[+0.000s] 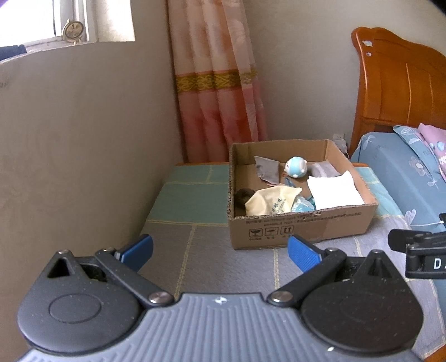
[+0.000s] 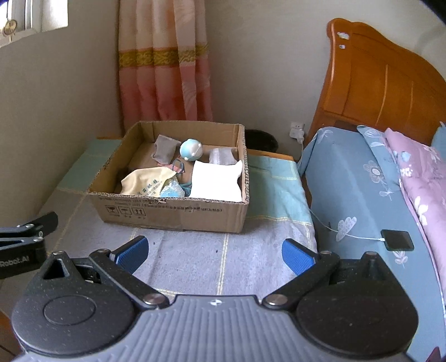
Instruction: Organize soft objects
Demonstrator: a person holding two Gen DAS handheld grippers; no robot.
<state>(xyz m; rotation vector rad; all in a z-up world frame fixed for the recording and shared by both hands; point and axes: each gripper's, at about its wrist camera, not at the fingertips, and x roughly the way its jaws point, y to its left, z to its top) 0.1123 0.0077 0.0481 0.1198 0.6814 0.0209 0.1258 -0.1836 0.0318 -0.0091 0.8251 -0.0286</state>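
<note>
Soft, dim daylight from the window (image 1: 67, 22) at upper left, blown out to white glare. Muted, slightly hazy colours throughout; faint shadows inside the cardboard box (image 2: 178, 211). Strong fisheye bending of the walls, dark vignette in the upper right corners. Mild softness toward the edges.

Box (image 2: 172, 214) on mat (image 2: 195, 259), curtain (image 2: 164, 61) behind it, bed (image 2: 362, 195) to right. In box: pouch (image 2: 165, 149) and ball (image 2: 190, 149) at back, ball right of pouch; bag (image 2: 147, 181) front left; paper (image 2: 216, 181) front right. Phone (image 2: 397, 239) on bed, cable (image 2: 351, 235) running from it toward mat. Headboard (image 2: 384, 78) behind bed. Both grippers before box, over mat, left (image 1: 220, 250) beside right (image 2: 214, 254).
</note>
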